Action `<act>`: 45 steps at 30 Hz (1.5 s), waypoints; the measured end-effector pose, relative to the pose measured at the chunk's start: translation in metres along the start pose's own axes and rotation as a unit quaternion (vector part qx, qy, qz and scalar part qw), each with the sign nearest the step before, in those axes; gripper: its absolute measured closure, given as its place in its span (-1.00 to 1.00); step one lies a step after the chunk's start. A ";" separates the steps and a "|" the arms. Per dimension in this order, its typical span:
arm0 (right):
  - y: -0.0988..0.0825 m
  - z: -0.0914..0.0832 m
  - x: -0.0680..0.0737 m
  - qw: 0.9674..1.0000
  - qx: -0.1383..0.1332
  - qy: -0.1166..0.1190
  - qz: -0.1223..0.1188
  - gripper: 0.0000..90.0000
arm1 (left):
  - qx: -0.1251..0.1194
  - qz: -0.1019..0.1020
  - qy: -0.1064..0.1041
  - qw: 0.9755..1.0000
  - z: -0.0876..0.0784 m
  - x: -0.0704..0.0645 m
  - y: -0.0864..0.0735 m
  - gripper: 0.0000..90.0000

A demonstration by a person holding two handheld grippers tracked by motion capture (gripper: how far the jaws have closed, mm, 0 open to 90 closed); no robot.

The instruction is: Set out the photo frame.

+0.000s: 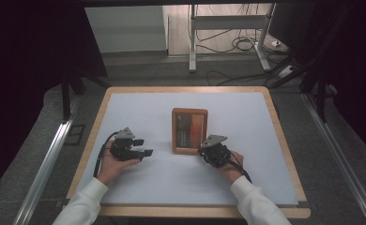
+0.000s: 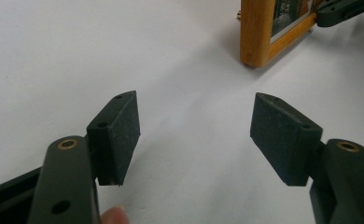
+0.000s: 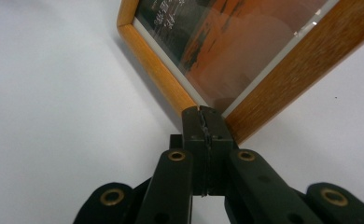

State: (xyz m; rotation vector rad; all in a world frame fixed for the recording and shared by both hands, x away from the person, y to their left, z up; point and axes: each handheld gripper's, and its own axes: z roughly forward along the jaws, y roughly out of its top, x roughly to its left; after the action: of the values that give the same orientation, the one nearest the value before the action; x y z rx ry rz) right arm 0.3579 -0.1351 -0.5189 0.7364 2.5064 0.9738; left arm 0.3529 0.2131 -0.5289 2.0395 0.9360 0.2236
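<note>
The right tool (image 1: 205, 150) has its jaws shut tight, pad against pad, with nothing visible between them. In the right gripper view the closed tips (image 3: 203, 114) sit at the near corner of a wooden picture frame (image 3: 283, 60), right against its edge; whether they actually touch the wood or rest just short of it cannot be told. The frame spreads away from the tips upward, its glass showing an orange and dark print with pale lettering.

From the high view, the frame (image 1: 189, 131) lies flat near the middle of the table (image 1: 125, 108), its long sides running away from the person. The right tool is at the frame's near right corner, held in the person's right hand (image 1: 228, 165), with a white sleeve behind it.

The left tool (image 1: 141, 147) stands with its jaws wide apart and nothing between them. In the left gripper view its two dark pads (image 2: 119, 135) frame bare white table surface, and the picture frame's corner (image 2: 257, 32) lies well beyond them, up and to the right, with the other tool's dark body at the frame's far edge. In the high view this tool is to the left of the frame, apart from it, held in the left hand (image 1: 113, 164).
</note>
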 end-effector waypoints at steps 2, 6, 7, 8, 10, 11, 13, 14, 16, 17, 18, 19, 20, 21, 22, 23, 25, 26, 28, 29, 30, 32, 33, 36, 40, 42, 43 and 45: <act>0.000 0.000 0.000 1.000 -0.001 -0.001 -0.002 0.99 | 0.000 0.000 -0.001 1.000 0.000 0.000 0.000 -0.27; 0.000 0.000 -0.002 1.000 0.000 0.000 0.000 0.99 | 0.001 0.000 -0.001 1.000 0.000 0.000 0.000 -0.27; -0.001 0.000 -0.003 1.000 0.000 0.000 0.005 0.99 | 0.001 0.000 -0.001 1.000 0.000 0.000 0.000 -0.27; -0.001 -0.001 -0.003 1.000 0.001 0.000 0.005 0.99 | 0.001 0.000 -0.001 1.000 0.001 0.000 0.000 -0.27; -0.001 -0.001 -0.004 1.000 0.000 -0.001 0.006 0.99 | 0.002 0.001 -0.002 1.000 0.001 0.000 0.000 -0.27; -0.002 -0.001 -0.004 1.000 -0.001 -0.002 0.006 0.99 | 0.003 0.001 -0.002 1.000 0.001 0.000 0.000 -0.27; -0.002 -0.001 -0.005 1.000 -0.001 -0.003 0.005 0.99 | 0.002 0.001 -0.002 1.000 0.001 0.000 0.000 -0.27; -0.002 -0.001 -0.005 1.000 -0.001 -0.002 0.006 0.99 | 0.002 0.001 -0.002 1.000 0.002 0.000 0.000 -0.27; -0.002 -0.001 -0.005 1.000 -0.002 -0.002 0.008 0.99 | 0.002 0.003 -0.003 1.000 0.002 0.001 0.000 -0.27; -0.002 -0.001 -0.005 1.000 -0.005 0.002 0.010 0.99 | 0.002 0.002 -0.003 1.000 0.002 0.001 0.000 -0.27; -0.002 -0.003 -0.004 1.000 -0.008 0.005 0.012 0.99 | 0.002 0.002 -0.003 1.000 0.003 0.001 0.000 -0.27; -0.001 -0.005 -0.004 1.000 -0.012 0.005 0.012 0.99 | 0.002 0.002 -0.003 1.000 0.003 0.001 0.000 -0.27; 0.000 -0.006 -0.003 1.000 -0.014 0.005 0.007 0.99 | 0.004 0.002 -0.003 1.000 0.003 0.002 0.000 -0.27; 0.001 -0.009 -0.002 1.000 -0.018 0.006 0.007 0.99 | 0.004 0.002 -0.002 1.000 0.003 0.002 0.000 -0.27; 0.001 -0.011 -0.002 1.000 -0.021 0.006 0.007 0.99 | 0.004 0.002 -0.002 1.000 0.003 0.002 -0.001 -0.27; 0.001 -0.012 -0.002 1.000 -0.023 0.006 0.006 0.99 | 0.004 0.001 -0.001 1.000 0.003 0.002 -0.001 -0.27; 0.000 -0.015 -0.004 1.000 -0.024 0.005 0.008 0.99 | 0.003 0.001 -0.001 1.000 0.002 0.001 -0.001 -0.27; -0.001 -0.016 -0.004 1.000 -0.026 0.005 0.010 0.99 | 0.003 0.002 0.000 1.000 0.002 0.000 -0.001 -0.27; -0.004 -0.018 -0.006 1.000 -0.025 0.003 0.012 0.98 | 0.003 0.002 0.000 1.000 0.002 0.000 0.000 -0.27; -0.005 -0.019 -0.007 1.000 -0.022 0.002 0.012 0.97 | 0.003 0.002 0.000 1.000 0.002 0.000 0.000 -0.27; -0.006 -0.020 -0.007 1.000 -0.022 0.001 0.013 0.97 | 0.004 0.003 0.001 1.000 0.002 -0.001 -0.001 -0.27; -0.008 -0.024 -0.009 1.000 -0.025 -0.003 0.014 0.97 | 0.006 0.008 0.004 1.000 0.001 -0.002 -0.001 -0.27; -0.010 -0.027 -0.010 1.000 -0.026 -0.005 0.014 0.97 | 0.005 0.010 0.005 1.000 0.001 -0.003 -0.001 -0.27; -0.014 -0.038 -0.014 0.999 -0.035 -0.008 0.024 0.97 | 0.003 0.016 0.010 1.000 -0.001 -0.005 -0.001 -0.27; -0.026 -0.056 -0.024 0.997 -0.052 -0.009 0.048 0.95 | 0.004 0.017 0.011 1.000 -0.003 -0.008 -0.003 -0.27; -0.035 -0.066 -0.029 0.996 -0.056 -0.011 0.062 0.86 | 0.002 0.015 0.012 1.000 -0.005 -0.009 -0.005 -0.27; -0.038 -0.070 -0.030 0.996 -0.057 -0.013 0.066 0.77 | 0.001 0.014 0.012 1.000 -0.007 -0.010 -0.006 -0.27; -0.051 -0.079 -0.034 0.994 -0.065 -0.024 0.085 0.39 | 0.000 0.014 0.013 1.000 -0.008 -0.013 -0.007 -0.27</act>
State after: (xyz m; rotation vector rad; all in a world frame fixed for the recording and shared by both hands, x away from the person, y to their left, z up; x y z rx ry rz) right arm 0.3288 -0.2281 -0.4946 0.9335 2.3437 1.1496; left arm 0.3362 0.2115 -0.5270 2.0558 0.9243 0.2661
